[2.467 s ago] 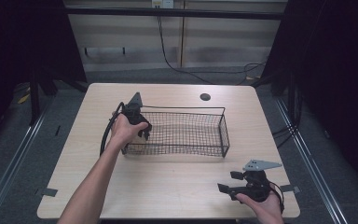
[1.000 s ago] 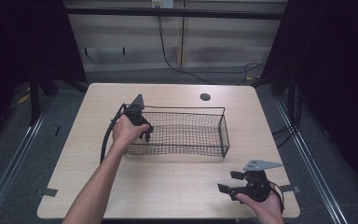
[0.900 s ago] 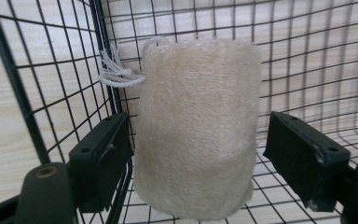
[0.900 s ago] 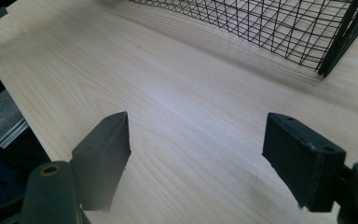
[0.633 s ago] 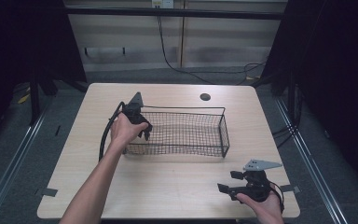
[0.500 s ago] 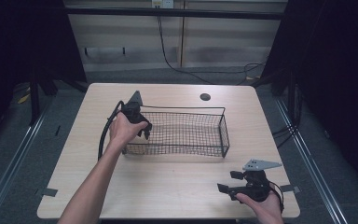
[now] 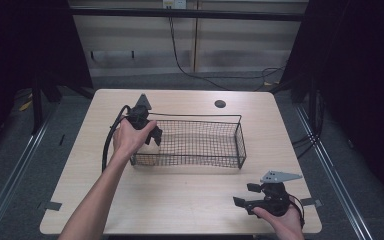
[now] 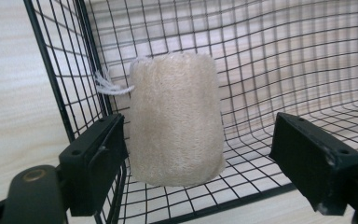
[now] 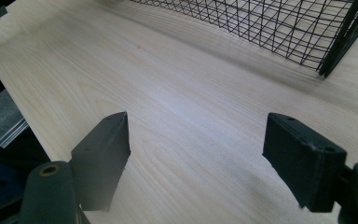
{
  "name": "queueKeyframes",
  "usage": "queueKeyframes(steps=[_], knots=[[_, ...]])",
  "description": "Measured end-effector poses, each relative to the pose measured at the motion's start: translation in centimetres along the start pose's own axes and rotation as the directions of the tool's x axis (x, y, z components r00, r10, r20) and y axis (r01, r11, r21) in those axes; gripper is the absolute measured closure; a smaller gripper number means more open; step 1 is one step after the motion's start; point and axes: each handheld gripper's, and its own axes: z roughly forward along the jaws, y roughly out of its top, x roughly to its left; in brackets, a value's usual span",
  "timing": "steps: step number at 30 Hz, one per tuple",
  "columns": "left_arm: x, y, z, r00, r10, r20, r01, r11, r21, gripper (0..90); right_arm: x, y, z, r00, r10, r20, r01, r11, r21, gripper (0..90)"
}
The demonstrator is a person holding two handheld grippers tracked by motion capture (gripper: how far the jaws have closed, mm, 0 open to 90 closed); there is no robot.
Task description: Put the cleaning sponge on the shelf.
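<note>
Left gripper (image 8: 200,154): black two-jaw tool, jaws spread wide, having just been opening; a pale beige, fibrous loofah cylinder (image 8: 175,119) with a white string loop stands between them. The left pad (image 8: 95,158) lies just beside the loofah's flank, contact not certain; the right pad (image 8: 314,161) stands well apart from it, open room on that side.

Loofah cylinder: upright on the mesh floor, in the end corner of a black wire-mesh rectangular basket (image 8: 307,60), close against the end wall. In the high view the left gripper (image 7: 147,132) sits over the basket's (image 7: 195,145) left end, the left hand (image 7: 130,137) around it.

Basket: mid-table, long sides running left to right, rim unobstructed, rest of its floor bare.

Right gripper (image 9: 198,154): jaws spread, nothing between them, over bare wood. In the high view it (image 7: 247,195) rests near the front right edge of the light wooden table (image 7: 180,200), well apart from the basket's near corner (image 9: 335,42).
</note>
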Motion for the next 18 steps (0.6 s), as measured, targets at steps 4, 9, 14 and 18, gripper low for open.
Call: queueKeyframes(steps=[4, 9, 14, 18], knots=[[0.1, -0.4, -0.6, 0.9931, 0.103, 0.056, -0.102, 0.9947, -0.013, 17.8, 0.0, 0.0, 0.1, 1.0, 0.004, -0.003, -0.004, 1.0, 0.005, 22.7], [-0.2, -1.1, -1.5, 0.9756, 0.198, 0.094, -0.191, 0.9784, -0.079, 17.7, 0.0, 0.0, 0.0, 1.0, 0.003, 0.0, -0.003, 1.0, 0.005, 22.7], [-0.2, -1.5, -2.0, 0.9631, 0.245, 0.111, -0.231, 0.9645, -0.129, 17.7, 0.0, 0.0, 0.0, 1.0, 0.007, 0.0, -0.007, 1.0, 0.003, 22.8], [-0.6, -2.1, -2.7, 0.9499, 0.293, 0.108, -0.274, 0.9477, -0.163, 17.8, -0.1, 0.0, 0.1, 1.0, 0.002, -0.001, -0.002, 1.0, 0.002, 22.8]])
